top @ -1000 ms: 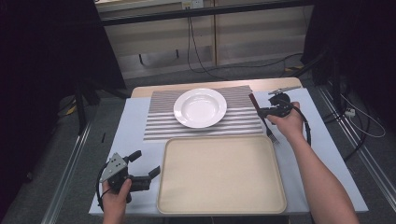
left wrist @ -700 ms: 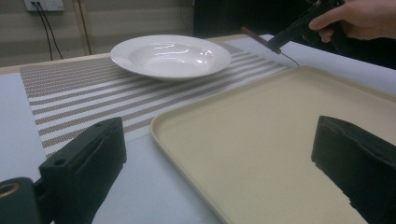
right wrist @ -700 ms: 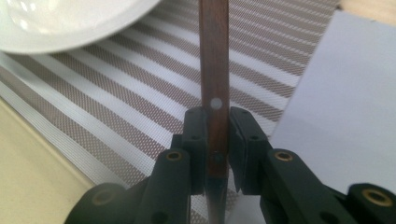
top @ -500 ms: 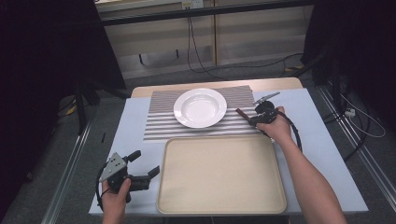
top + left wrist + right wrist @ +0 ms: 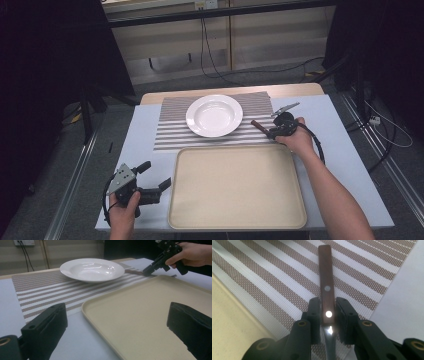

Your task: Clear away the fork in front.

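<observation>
Right now the bench (image 5: 150, 135) carries a big beige tray (image 5: 235, 185) at the near edge, with a striped mat (image 5: 172, 132) behind it and a white plate (image 5: 214, 116) sitting on the mat. Just right of the plate, a knife (image 5: 326, 287) with a brown wooden handle lies across the mat's edge; the right gripper (image 5: 327, 312) straddles that handle, jaws having just eased apart a little. Over at the tray's left, the left gripper (image 5: 155, 186) rests released, holding nothing

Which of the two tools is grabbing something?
The right tool, up by the plate. Its jaws hug the brown handle of a knife on the striped mat. The left tool is open with nothing in it.
</observation>
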